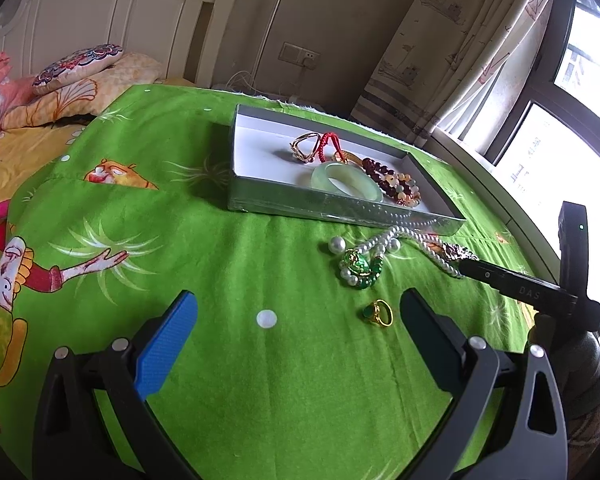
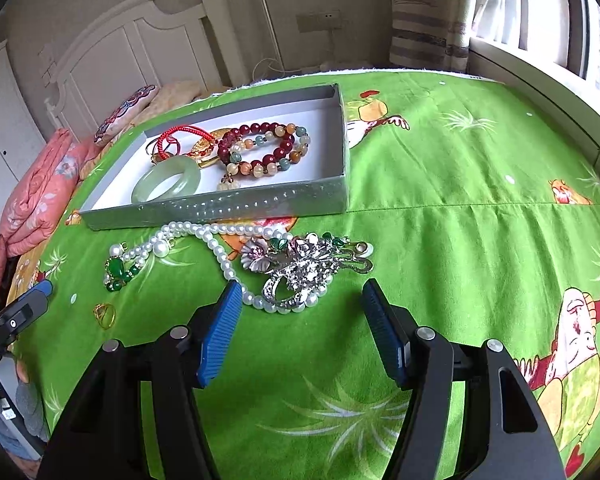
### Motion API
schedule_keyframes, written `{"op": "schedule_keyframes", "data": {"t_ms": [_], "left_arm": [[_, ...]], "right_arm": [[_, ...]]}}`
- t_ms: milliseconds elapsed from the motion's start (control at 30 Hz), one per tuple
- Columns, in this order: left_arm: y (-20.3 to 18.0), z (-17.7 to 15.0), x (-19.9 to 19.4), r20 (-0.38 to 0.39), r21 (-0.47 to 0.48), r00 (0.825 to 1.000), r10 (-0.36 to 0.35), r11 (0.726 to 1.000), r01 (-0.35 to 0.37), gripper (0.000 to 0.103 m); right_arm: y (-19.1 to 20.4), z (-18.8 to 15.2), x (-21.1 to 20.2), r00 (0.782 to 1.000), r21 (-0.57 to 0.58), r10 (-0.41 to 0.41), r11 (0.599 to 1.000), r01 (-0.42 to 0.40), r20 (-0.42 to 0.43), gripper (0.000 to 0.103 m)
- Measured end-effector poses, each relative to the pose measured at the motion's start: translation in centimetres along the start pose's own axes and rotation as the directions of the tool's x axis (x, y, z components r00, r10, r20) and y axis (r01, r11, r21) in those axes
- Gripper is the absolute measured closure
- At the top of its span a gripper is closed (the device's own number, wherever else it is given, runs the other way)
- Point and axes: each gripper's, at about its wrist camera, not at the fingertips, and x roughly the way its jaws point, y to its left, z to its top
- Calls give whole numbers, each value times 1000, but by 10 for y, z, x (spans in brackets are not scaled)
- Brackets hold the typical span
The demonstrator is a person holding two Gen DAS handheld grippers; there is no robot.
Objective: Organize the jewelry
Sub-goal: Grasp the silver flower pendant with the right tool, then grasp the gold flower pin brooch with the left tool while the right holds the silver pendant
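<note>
A grey shallow box (image 1: 268,202) (image 2: 220,212) holds a pale jade bangle (image 1: 346,182) (image 2: 166,182), a beaded bracelet (image 2: 268,152), a red cord (image 1: 330,146) and gold pieces. On the green cloth in front lie a pearl necklace (image 2: 220,250) (image 1: 384,240), silver flower brooches (image 2: 300,266), a green pendant (image 1: 360,270) (image 2: 118,270) and a gold ring with a green stone (image 1: 378,314) (image 2: 105,314). My left gripper (image 1: 298,312) is open, with the ring just inside its right finger. My right gripper (image 2: 302,296) is open, just short of the brooches and pearls.
The green cartoon cloth (image 1: 240,360) covers a bed with pillows (image 1: 76,68) and a pink quilt (image 2: 40,200) at the left. A white headboard (image 2: 112,52) stands behind. A window sill (image 2: 540,80) and curtain (image 1: 460,40) lie to the right.
</note>
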Motion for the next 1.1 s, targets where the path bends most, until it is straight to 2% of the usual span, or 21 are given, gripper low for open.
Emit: {"op": "schedule_keyframes", "data": {"t_ms": [133,400,500,567,700,967,1033,1100], "left_arm": [[0,0,-1,4,0,1000,-5,1000,5,3],[0,0,-1,6,-1,1000,-7,1000,7,3],[0,0,-1,5,-2,1000,-6,1000,6,3],[0,0,-1,6,-2,1000,-6,1000,6,3],[0,0,0,5,-2,1000,-6,1000,6,3],[-2,0,2,-7,9,1000,9,1000,-9,3],[-8,0,5,-27,34,999,35,999,-34,3],[-23,0,8,-34,100,997,72,993,-68,3]], "right_arm": [[8,8,8,1000,-15,10,1000,-10,1,41],[24,15,18,1000,-110,-27,994,27,3,43],[26,10,16,1000,-154,-30,988,29,-4,53],[22,8,12,1000,-154,-28,988,28,6,71],[16,4,6,998,-174,-64,983,67,18,71],[9,-11,-26,996,-171,-14,985,29,89,71],[5,-15,-33,995,-166,-7,986,23,96,71],[-3,-19,-40,994,-152,-3,988,19,105,71]]}}
